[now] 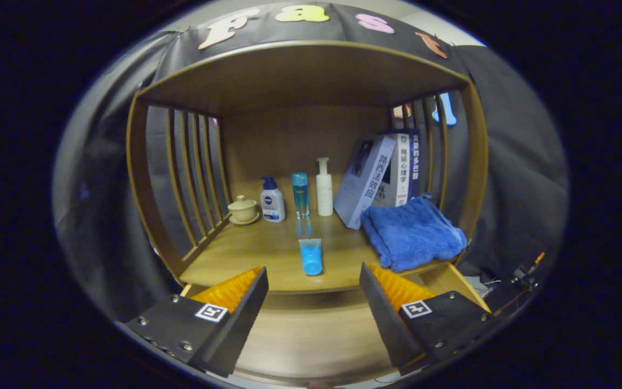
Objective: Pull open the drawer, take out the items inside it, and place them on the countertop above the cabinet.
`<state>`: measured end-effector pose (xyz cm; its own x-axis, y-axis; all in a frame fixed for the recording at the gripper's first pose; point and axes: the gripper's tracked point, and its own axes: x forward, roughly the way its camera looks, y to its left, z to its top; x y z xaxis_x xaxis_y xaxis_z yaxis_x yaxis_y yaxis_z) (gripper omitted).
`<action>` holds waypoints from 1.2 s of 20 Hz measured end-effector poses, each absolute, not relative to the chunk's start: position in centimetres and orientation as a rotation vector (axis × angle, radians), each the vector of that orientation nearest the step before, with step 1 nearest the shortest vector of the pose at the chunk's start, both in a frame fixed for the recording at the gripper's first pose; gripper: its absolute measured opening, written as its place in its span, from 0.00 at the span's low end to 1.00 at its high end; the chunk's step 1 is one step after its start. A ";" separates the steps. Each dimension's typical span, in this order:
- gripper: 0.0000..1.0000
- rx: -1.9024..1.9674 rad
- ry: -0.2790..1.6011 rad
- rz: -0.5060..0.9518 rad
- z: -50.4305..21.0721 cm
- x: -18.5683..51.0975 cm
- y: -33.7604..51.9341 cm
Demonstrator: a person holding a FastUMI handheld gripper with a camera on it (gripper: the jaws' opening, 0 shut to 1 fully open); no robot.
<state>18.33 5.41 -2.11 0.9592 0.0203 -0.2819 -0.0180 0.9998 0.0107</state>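
A: Quick one. Our gripper [311, 292] has its fingers wide apart, nothing between them. Agreed?

B: Agreed, spread and empty. They hang just in front of the countertop [268, 259], below its front edge. The wood panel under that edge, between the fingers, we take for the drawer front [305, 329], and it looks closed. We can't spot a handle.

A: So the items inside are hidden, we can't say what they are. We judge the task as barely started, nothing pulled out yet.

B: On the countertop, taking the tube [311, 257] as landmark: it lies near the front edge, just ahead of the fingers. Right of it the towel [411, 232], overhanging the edge a bit. Behind the towel the books [384, 178], leaning. Behind the tube, along the back, three bottles [300, 195]. Left of those a lidded cup [243, 209].

A: Risks, fast. We reckon the towel could catch the right finger when we lift items up and get dragged off the edge.

B: And the tube sits right where we'd set things down, so a careless drop could knock it off. With no handle seen, the fingers may slip on the drawer front.

A: Free space is left of the tube. Done.
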 end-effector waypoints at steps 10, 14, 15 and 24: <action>1.00 0.074 0.109 0.025 -0.1 7.0 2.9; 1.00 0.072 0.106 0.035 -2.3 4.7 2.4; 1.00 0.063 0.089 0.027 -2.9 4.2 1.9; 1.00 0.007 0.078 0.048 -9.8 2.6 1.7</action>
